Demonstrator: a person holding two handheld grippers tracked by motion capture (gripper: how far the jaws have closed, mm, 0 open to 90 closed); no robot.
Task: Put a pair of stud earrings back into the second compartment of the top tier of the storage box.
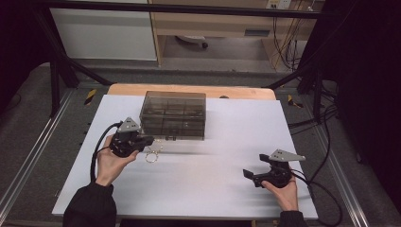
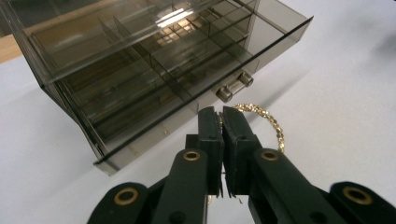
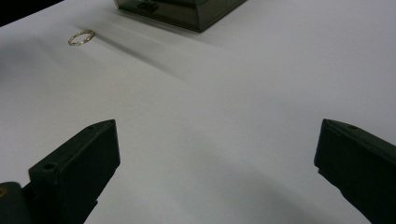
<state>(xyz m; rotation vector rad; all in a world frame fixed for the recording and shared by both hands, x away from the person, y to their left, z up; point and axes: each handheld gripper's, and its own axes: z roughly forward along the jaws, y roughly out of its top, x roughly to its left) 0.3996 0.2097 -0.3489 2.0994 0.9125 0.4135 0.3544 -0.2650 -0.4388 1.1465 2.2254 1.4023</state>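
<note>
A smoked-plastic compartment box (image 1: 174, 116) stands at the back of the white table, with its small latch (image 2: 232, 90) facing me. My left gripper (image 1: 150, 140) hovers just in front of the box. In the left gripper view its jaws (image 2: 220, 112) are pressed together, and a gold chain bracelet (image 2: 266, 121) loops out from behind their tips, with a glint of gold in the seam. The bracelet (image 1: 151, 157) hangs just under that gripper and appears as a thin gold ring (image 3: 81, 37) in the right gripper view. My right gripper (image 1: 255, 165) rests low at the front right, jaws (image 3: 217, 126) wide apart over bare table.
The white tabletop (image 1: 198, 189) stretches between the two hands. A wooden strip (image 1: 246, 92) edges it behind the box (image 3: 187, 14). Black frame posts and cables stand beyond the table's sides.
</note>
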